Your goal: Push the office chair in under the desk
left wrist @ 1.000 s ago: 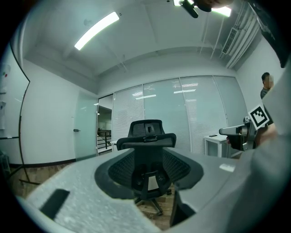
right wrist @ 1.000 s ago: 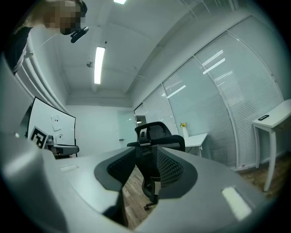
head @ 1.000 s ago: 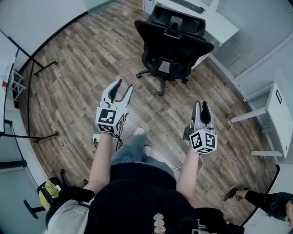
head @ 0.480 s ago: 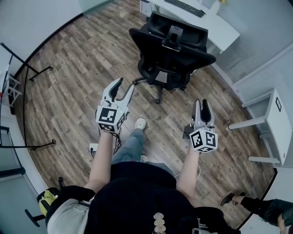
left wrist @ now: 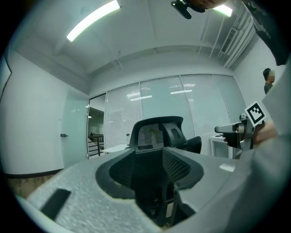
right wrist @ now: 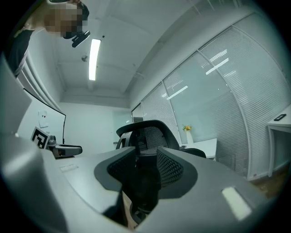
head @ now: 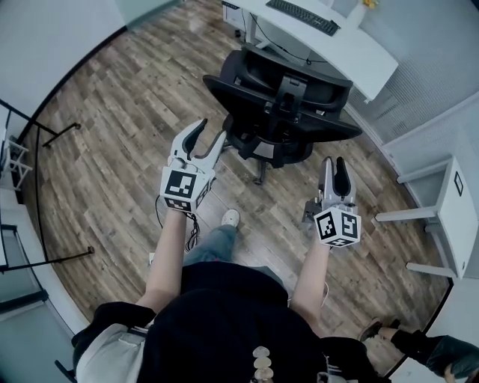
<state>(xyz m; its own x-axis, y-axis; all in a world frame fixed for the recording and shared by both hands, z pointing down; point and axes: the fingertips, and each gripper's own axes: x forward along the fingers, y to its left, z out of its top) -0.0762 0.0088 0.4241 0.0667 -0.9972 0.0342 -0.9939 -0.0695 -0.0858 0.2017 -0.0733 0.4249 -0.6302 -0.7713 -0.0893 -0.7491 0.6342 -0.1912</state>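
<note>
Black mesh office chair (head: 281, 112) stands on the wood-plank floor (head: 112, 127), just before the near edge of the white desk (head: 359, 52). Its backrest faces the person and it is not yet under the desk. A keyboard (head: 301, 15) lies on the desk.

Left gripper (head: 209, 133): jaws well apart, nothing held. The chair is ahead of the gap, tips close by its left side; contact cannot be told.

Right gripper (head: 334, 166): jaws apart, empty, short of the chair's right side.

Both cubes carry black-and-white square markers. Room: white walls, glass partitions with blinds.
</note>
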